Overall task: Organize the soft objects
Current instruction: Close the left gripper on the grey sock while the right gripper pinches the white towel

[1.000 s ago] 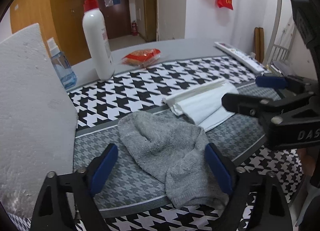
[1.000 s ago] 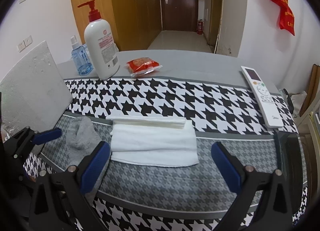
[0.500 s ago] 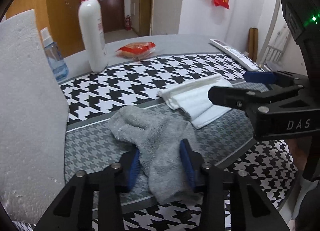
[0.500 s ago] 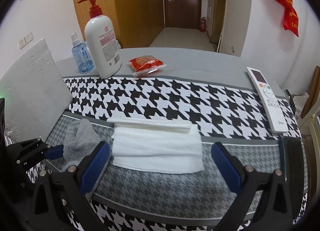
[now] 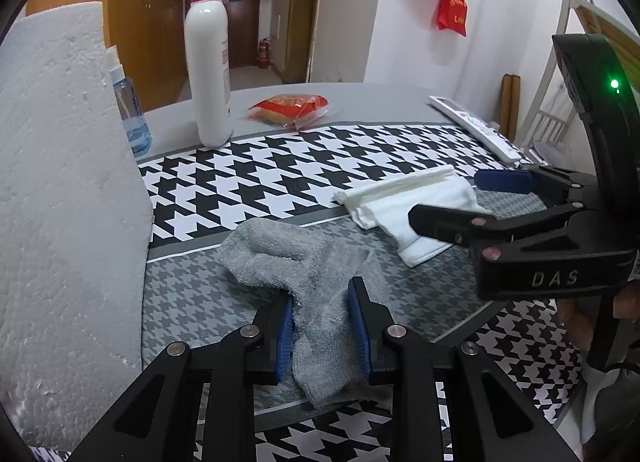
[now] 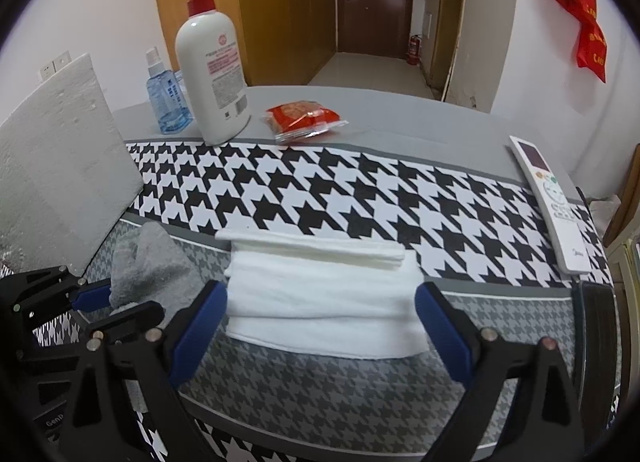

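Two soft things lie on the houndstooth cloth of the bench (image 6: pixel 400 118): a grey sock (image 5: pixel 316 282) near the front left and a folded white towel (image 6: pixel 320 290) just to its right. The left claw (image 5: pixel 322 326) is pinched narrow on the sock's lower leg, blue pads pressing the knit from both sides, while the toe end lies slack on the cloth. The right claw (image 6: pixel 320 326) stands wide, its pads flanking the towel's front edge without clearly touching it. Risks, as I judge them: the sock is gripped by one thin, stretchy section, so a quick lift could let it slide out of the pads, or the dangling end could drag and catch. If the right claw closes from here, it may bunch the towel's top layers only and spoil the fold, since the stack is loose. The foam board (image 5: pixel 68 182) stands close on the left, and the pump bottle (image 6: pixel 212 62) is upright behind; a wide swing with the sock could knock either.
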{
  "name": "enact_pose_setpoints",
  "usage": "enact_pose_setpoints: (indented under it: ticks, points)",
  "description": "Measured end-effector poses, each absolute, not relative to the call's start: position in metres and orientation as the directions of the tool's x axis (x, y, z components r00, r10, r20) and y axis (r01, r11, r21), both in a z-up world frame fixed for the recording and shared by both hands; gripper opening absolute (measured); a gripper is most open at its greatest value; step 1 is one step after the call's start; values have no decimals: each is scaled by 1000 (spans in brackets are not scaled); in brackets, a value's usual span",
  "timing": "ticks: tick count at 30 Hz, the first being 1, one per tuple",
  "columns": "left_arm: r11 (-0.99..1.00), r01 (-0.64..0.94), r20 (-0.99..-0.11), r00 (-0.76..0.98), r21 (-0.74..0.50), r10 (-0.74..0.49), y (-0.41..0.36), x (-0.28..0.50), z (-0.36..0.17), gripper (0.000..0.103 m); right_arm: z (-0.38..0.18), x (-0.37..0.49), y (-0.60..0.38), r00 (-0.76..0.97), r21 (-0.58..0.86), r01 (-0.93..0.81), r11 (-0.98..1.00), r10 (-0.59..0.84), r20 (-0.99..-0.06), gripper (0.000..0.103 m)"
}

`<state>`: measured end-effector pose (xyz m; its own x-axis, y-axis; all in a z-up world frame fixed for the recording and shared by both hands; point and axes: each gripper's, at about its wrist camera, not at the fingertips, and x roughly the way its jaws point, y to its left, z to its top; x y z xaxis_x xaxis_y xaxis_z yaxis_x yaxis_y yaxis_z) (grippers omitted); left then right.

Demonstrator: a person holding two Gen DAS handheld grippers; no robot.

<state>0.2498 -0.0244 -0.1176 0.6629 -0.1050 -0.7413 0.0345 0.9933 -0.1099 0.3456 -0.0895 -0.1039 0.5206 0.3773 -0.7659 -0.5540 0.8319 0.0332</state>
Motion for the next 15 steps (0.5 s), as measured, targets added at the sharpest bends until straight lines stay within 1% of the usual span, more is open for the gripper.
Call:
enact_pose_setpoints:
  ticks: [4,6,11,14,15]
  points:
    - [991,31,-748,653,-128,-117,-22,250,-120,28,-109,346,-83,516,12,-564,826,363,-776,95]
    - [991,29,-747,654,-132,-119,-21,251,-120,28,-112,348,-83,502,18,-563,826,360,-787,81]
    - [990,32,-747,653,-136,-124,-21,251,-120,28,-119,355,-87,483,39,-552,833,357,-799,73]
    - [990,33,-746,654,-134,-123,-22,251,-120,28,-119,354,-88,484,34,-554,832,355,-800,72]
    - [990,33,-746,654,-135,-124,-21,251,-121,28,-119,354,-88,487,28,-553,833,351,-800,69]
